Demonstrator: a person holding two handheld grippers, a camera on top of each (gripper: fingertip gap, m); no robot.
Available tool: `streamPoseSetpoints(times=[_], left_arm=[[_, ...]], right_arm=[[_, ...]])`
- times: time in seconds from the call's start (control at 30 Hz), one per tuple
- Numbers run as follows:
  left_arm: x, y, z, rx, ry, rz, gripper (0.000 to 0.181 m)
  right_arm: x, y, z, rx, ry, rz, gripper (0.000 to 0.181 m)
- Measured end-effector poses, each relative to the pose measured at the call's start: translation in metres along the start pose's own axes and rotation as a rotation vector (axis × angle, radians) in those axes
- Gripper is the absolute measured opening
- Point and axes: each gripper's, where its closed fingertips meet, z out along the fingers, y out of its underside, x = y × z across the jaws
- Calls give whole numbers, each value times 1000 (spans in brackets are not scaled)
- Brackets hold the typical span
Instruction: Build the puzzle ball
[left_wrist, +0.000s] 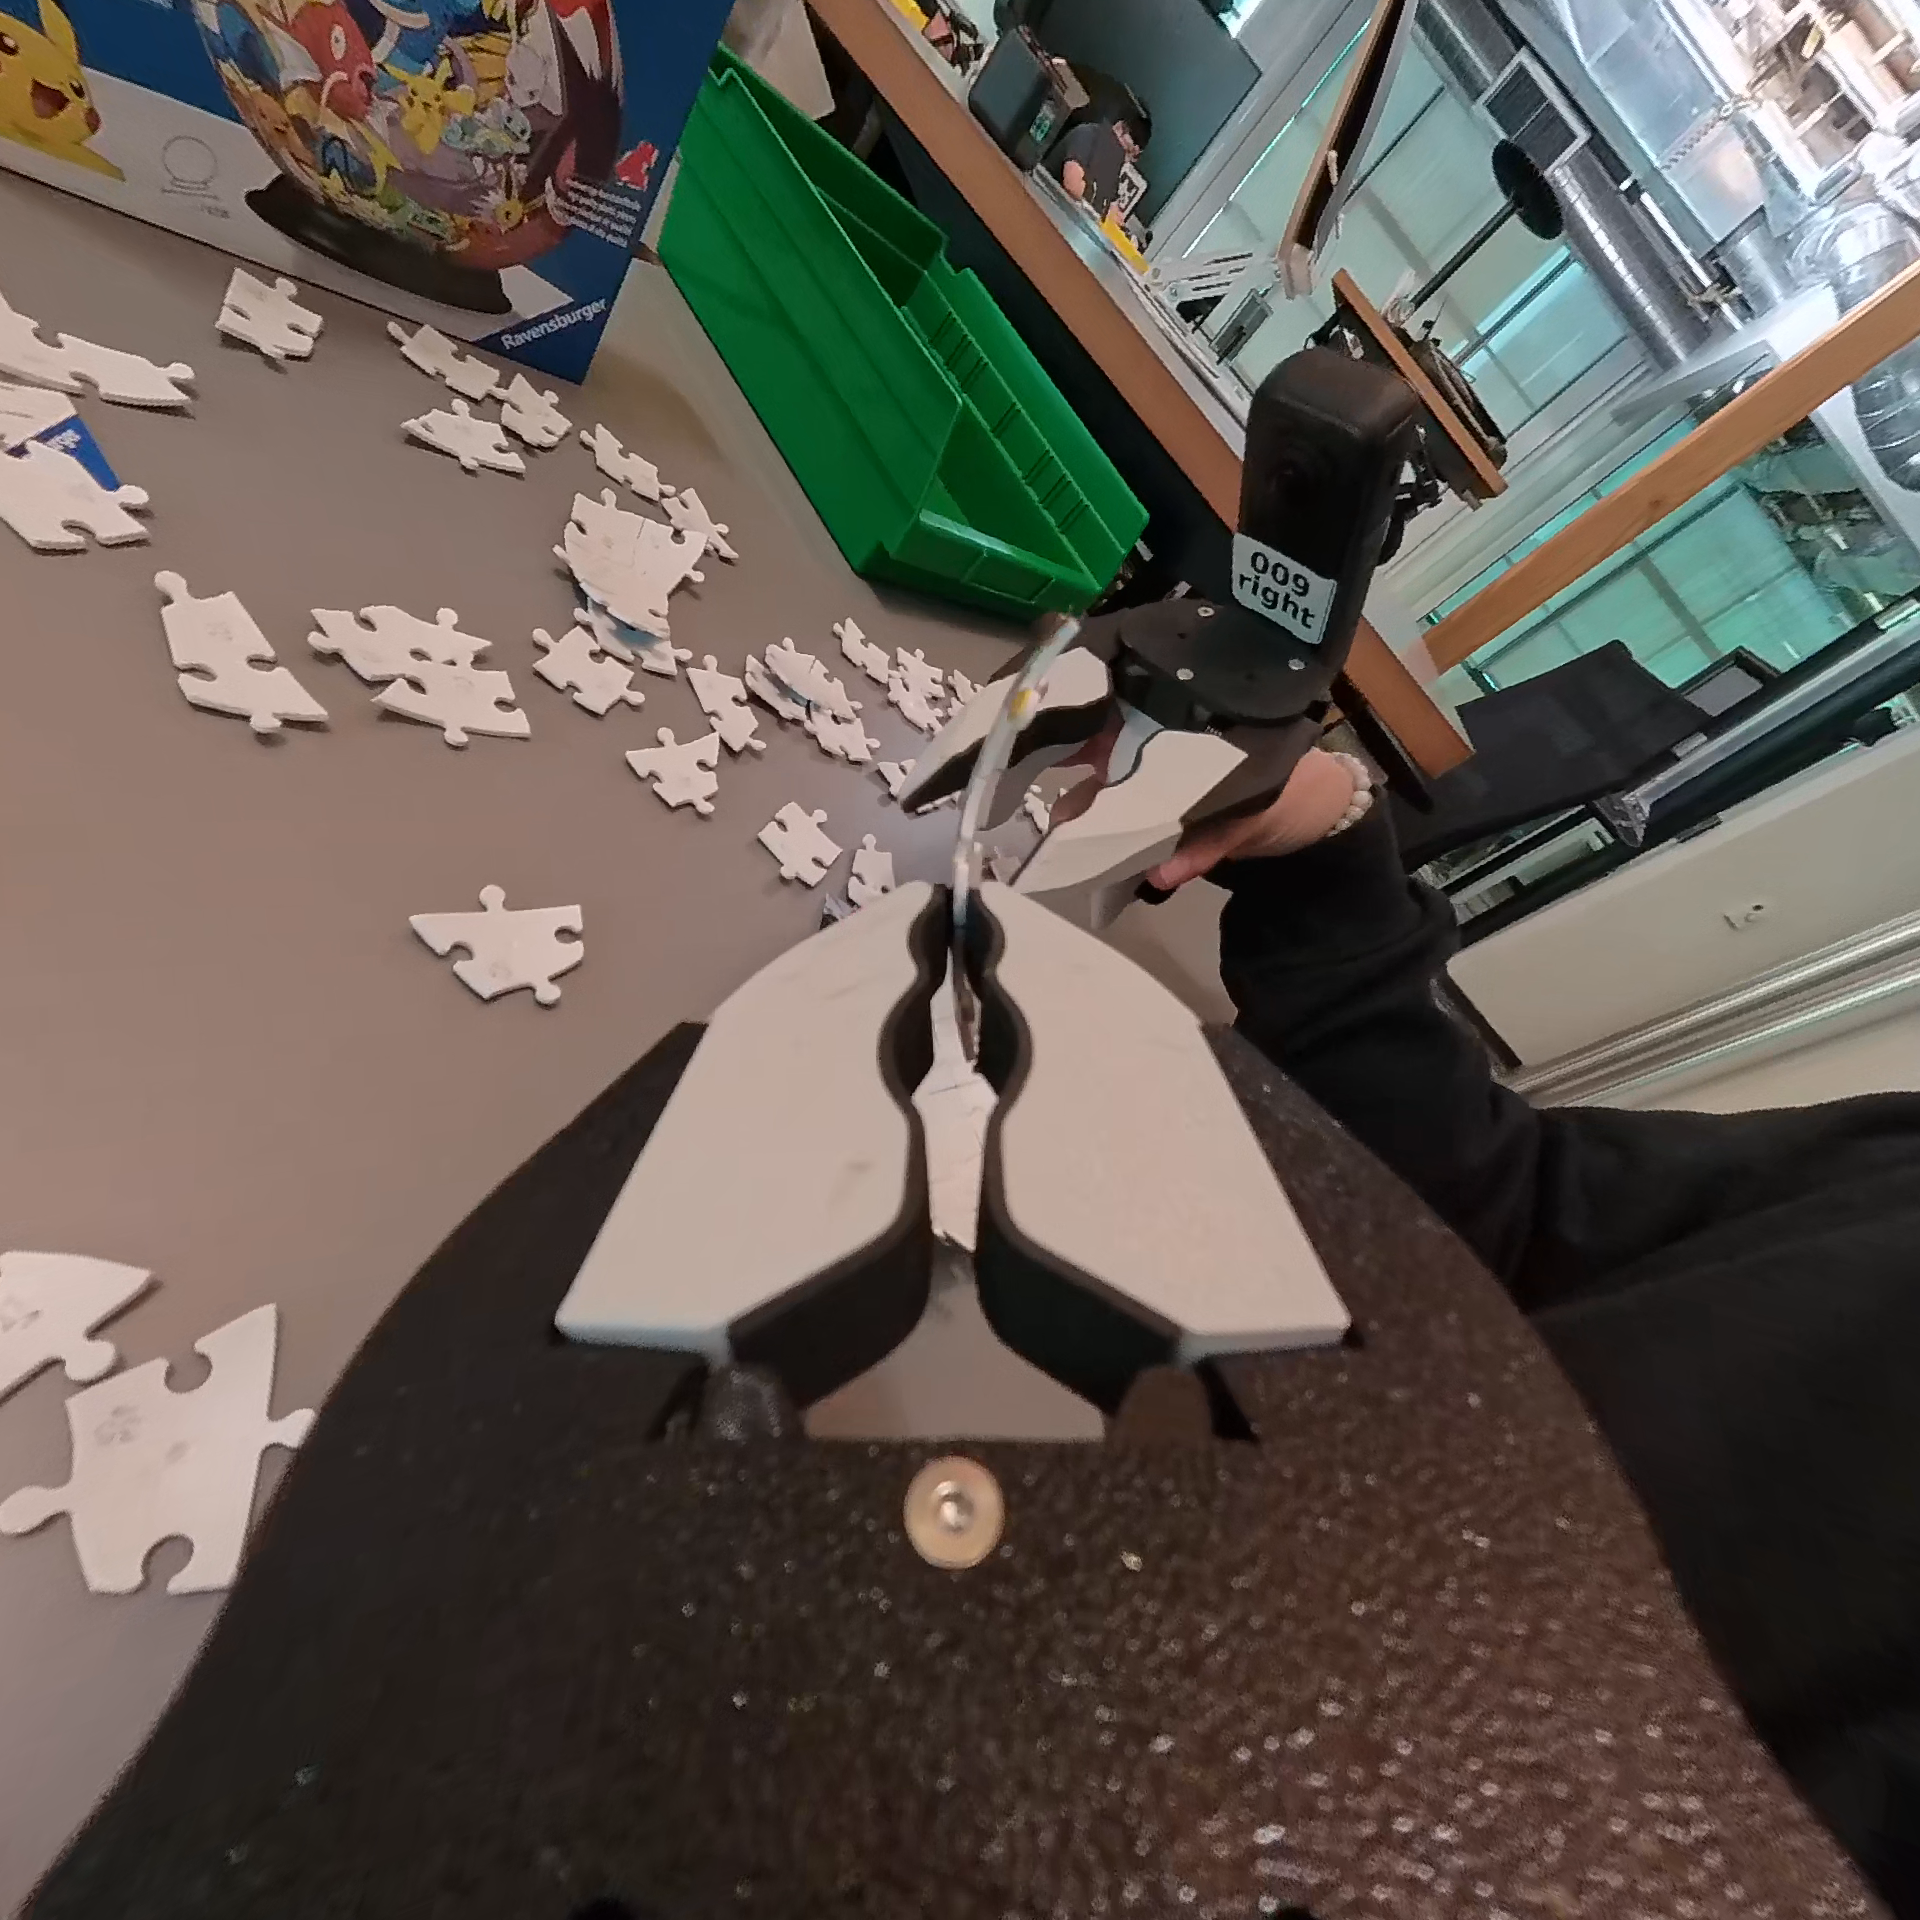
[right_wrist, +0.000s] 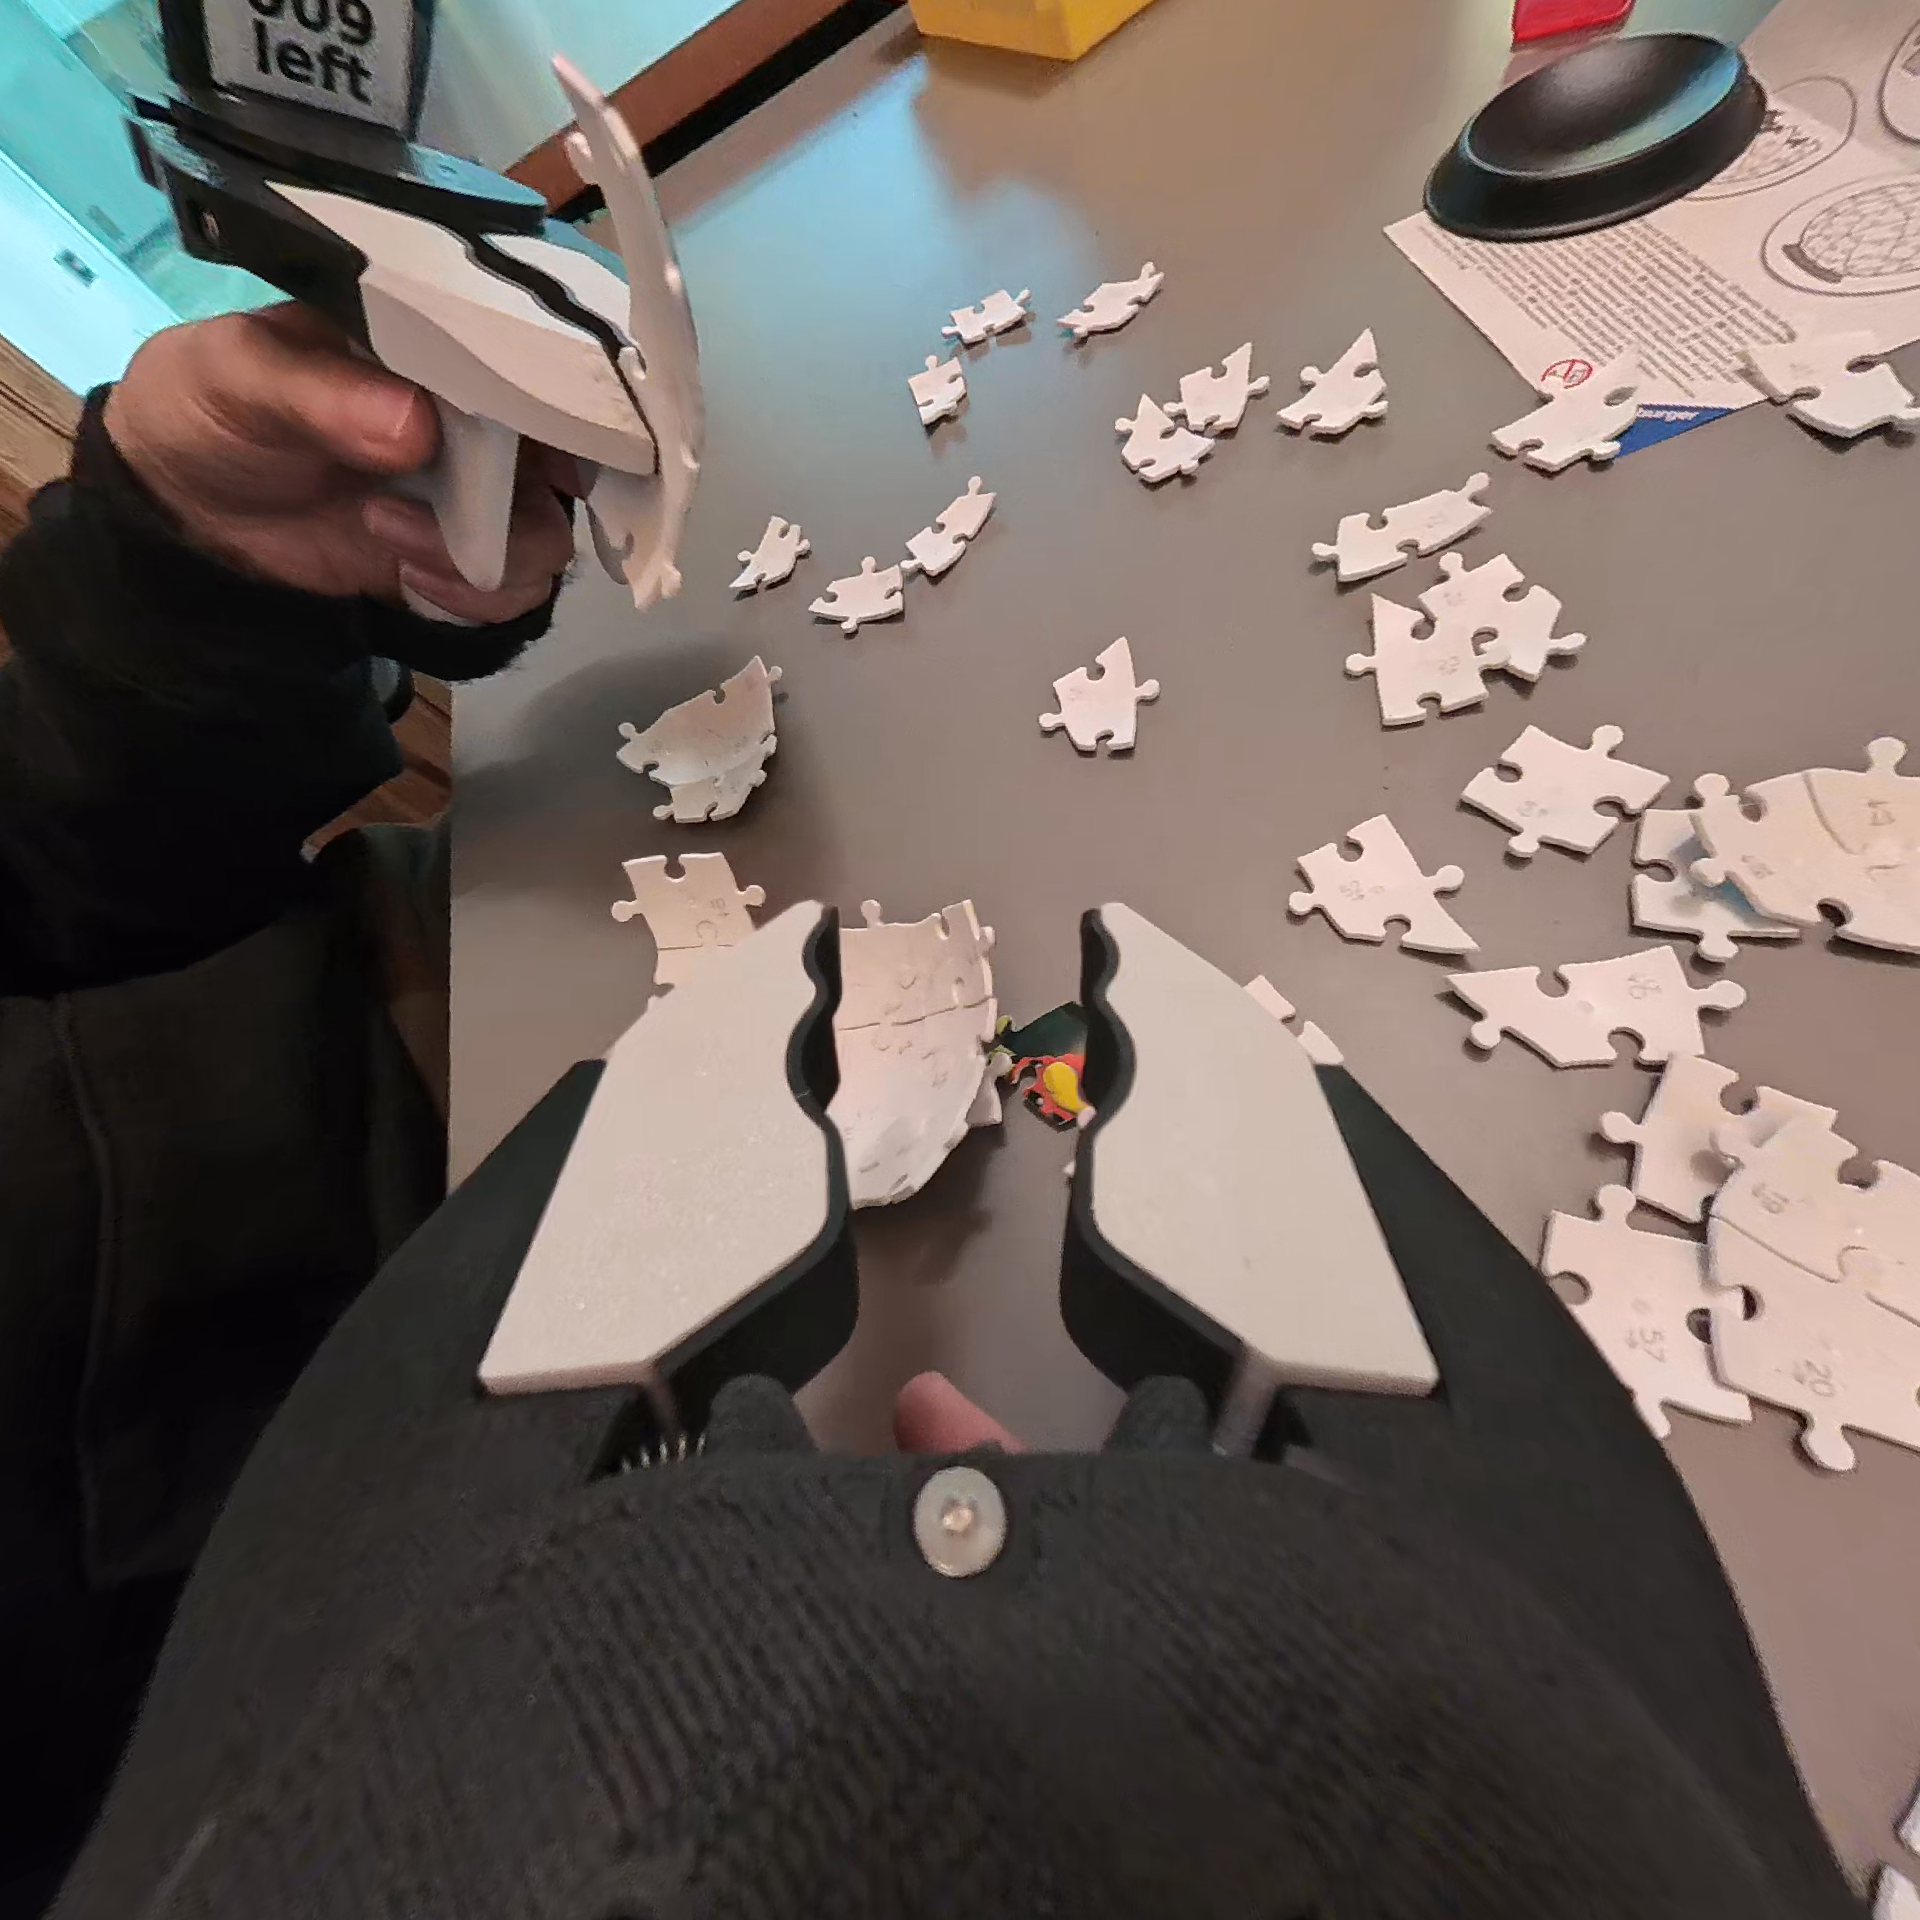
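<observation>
My left gripper (left_wrist: 961, 914) is shut on a curved strip of joined puzzle pieces (left_wrist: 992, 758), seen edge-on and held above the grey table (left_wrist: 208, 1039). In the right wrist view the left gripper (right_wrist: 649, 416) and the strip (right_wrist: 644, 312) are at the upper left, the strip upright. My right gripper (right_wrist: 956, 925) is open and empty, apart from the strip; it also shows in the left wrist view (left_wrist: 1003, 857). Below its fingers lie a curved joined section (right_wrist: 904, 1060) and a colourful piece (right_wrist: 1049, 1070). Loose white pieces (right_wrist: 1101, 696) lie scattered face down.
The puzzle box (left_wrist: 364, 156) and a green bin (left_wrist: 883, 364) stand at the table's far side. A black round stand (right_wrist: 1590, 125) sits on an instruction sheet (right_wrist: 1662, 281). A yellow object (right_wrist: 1018, 21) is at the far edge. The table edge (right_wrist: 447, 727) runs beside the person's sleeve. Left tips to right tips: about 10 cm. Measured from the fingertips, the curved joined section (right_wrist: 904, 1060) is 5 cm or so from the right gripper and 12 cm from the left.
</observation>
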Motion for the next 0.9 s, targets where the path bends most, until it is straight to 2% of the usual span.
streamPoseSetpoints(times=[0.47,0.7,0.9], left_arm=[[0,4,3,-24,-7,4,2],[6,-2,0,-46,-8,23,2],[12,-3,-6,-6,0,29,2]], right_arm=[[7,3,1,-32,51,-20,45],[4,-12,-6,47,47,-15,44],[4,-13,-12,53,59,-22,45]])
